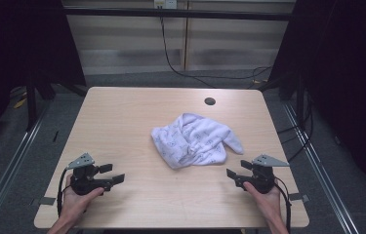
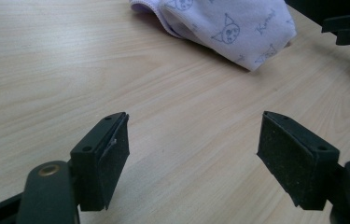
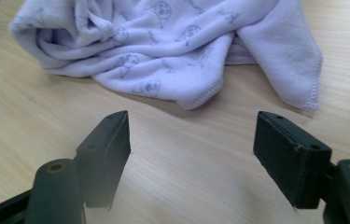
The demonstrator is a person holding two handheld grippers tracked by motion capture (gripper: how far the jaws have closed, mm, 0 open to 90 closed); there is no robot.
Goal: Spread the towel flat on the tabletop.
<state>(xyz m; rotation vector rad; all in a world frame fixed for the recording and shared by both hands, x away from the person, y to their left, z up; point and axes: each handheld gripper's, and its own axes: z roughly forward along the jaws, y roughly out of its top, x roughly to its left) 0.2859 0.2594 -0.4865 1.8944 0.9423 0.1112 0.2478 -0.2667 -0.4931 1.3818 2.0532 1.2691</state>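
Here the crumpled white cloth [image 1: 196, 141] lies on the wooden table [image 1: 122, 117] right of centre, between and beyond both grippers. The left gripper [image 1: 112, 174] sits well apart from it, jaws spread and empty; the right gripper [image 1: 234, 171] is nearer, jaws likewise wide and empty.

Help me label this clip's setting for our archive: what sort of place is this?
Probably a lab or recording studio set up for manipulation trials, not a home. A bare wooden table stands between dark curtains, cables trail across the grey floor, and a crumpled printed cloth lies on the table.
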